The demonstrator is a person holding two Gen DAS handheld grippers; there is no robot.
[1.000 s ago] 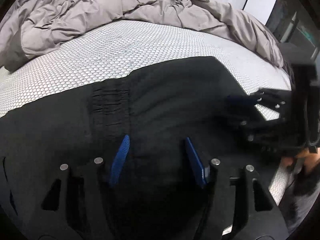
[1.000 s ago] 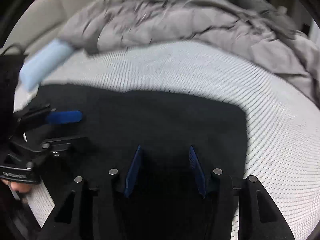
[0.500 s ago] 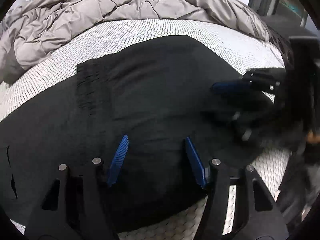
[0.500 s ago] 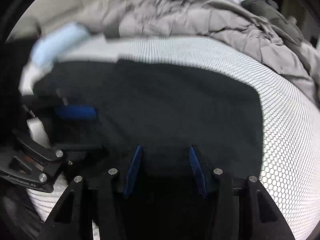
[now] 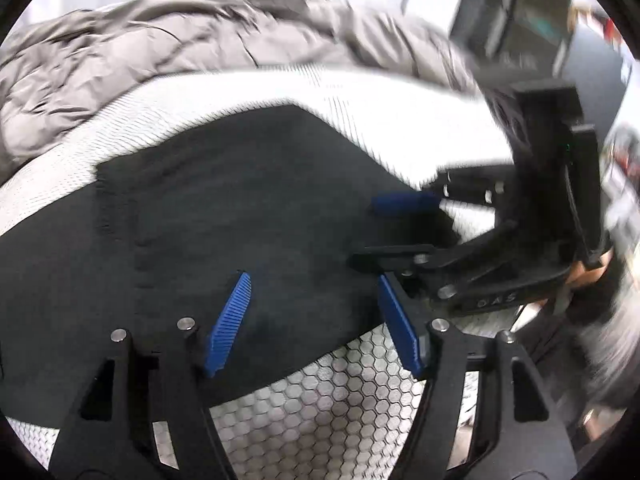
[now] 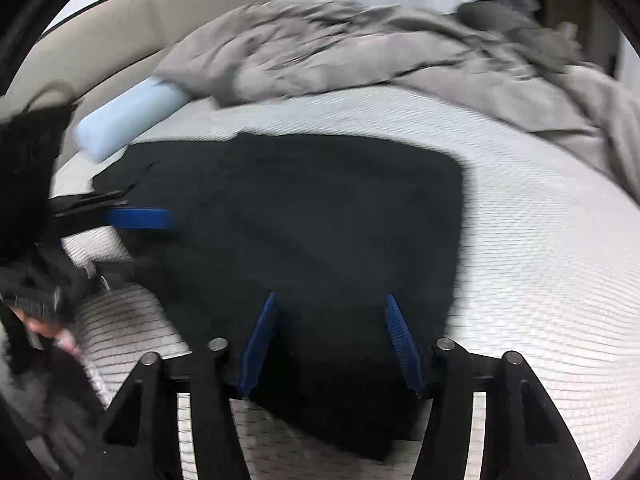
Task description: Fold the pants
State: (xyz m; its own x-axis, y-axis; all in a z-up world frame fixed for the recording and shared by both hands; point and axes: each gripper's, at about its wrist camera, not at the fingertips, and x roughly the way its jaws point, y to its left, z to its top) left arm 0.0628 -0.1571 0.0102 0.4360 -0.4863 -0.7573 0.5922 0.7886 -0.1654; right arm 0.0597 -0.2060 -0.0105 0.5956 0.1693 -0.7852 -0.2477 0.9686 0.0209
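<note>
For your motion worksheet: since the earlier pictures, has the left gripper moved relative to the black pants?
Yes. The left gripper has drawn back toward the pants' near edge, exposing honeycomb mattress; its jaws were opening, empty.

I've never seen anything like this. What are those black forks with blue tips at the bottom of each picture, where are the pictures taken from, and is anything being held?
No robot here: a person holds a hand-operated grasping tool in each hand, and a wide-angle camera on each one looks forward along its two fingers. One picture comes from the left tool, the other from the right tool. Each camera also catches the other tool off to the side. The blue strips are the gripping pads.

On the bed's white honeycomb-patterned cover lie black pants, already folded into a compact shape. Behind them sit a rumpled grey duvet and a pale blue roll.

Nothing is held. Both tools' jaws have just been opening, and the pads stand apart above the near edge of the pants, pressing on nothing. The pictures are blurred by motion.
</note>
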